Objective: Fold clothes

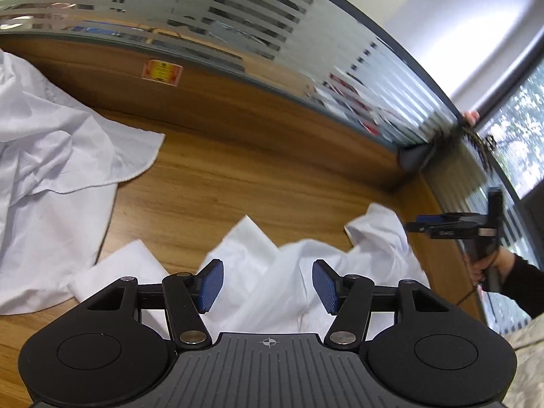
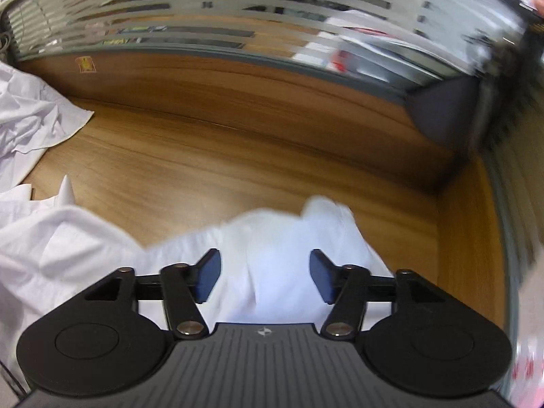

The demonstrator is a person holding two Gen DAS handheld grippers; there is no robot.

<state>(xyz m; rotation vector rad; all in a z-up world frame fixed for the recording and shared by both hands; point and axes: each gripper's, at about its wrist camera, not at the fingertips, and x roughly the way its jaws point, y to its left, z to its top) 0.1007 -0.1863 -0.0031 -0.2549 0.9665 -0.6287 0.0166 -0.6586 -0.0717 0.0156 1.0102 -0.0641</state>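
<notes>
Nearest the left wrist camera, the left tongs (image 1: pixel 268 285) stand released, their blue pads spread wide over a rumpled white garment (image 1: pixel 278 292) that lies crumpled on the wooden desk (image 1: pixel 238 176), a stance that would suit dropping onto an edge of cloth. The right tongs (image 2: pixel 265 277) are likewise spread with nothing between the pads, hovering over the same garment's bunched right end (image 2: pixel 326 217); in the left view they appear side-on, held by a hand (image 1: pixel 486 268) in a dark sleeve. The garment is unfolded, peaks and creases standing up, probably because nothing pins it flat. Farther left, a second heap of white cloth (image 1: pixel 51 142) sprawls apart from it. Beyond stands a striped glass partition (image 1: pixel 238 17).
</notes>
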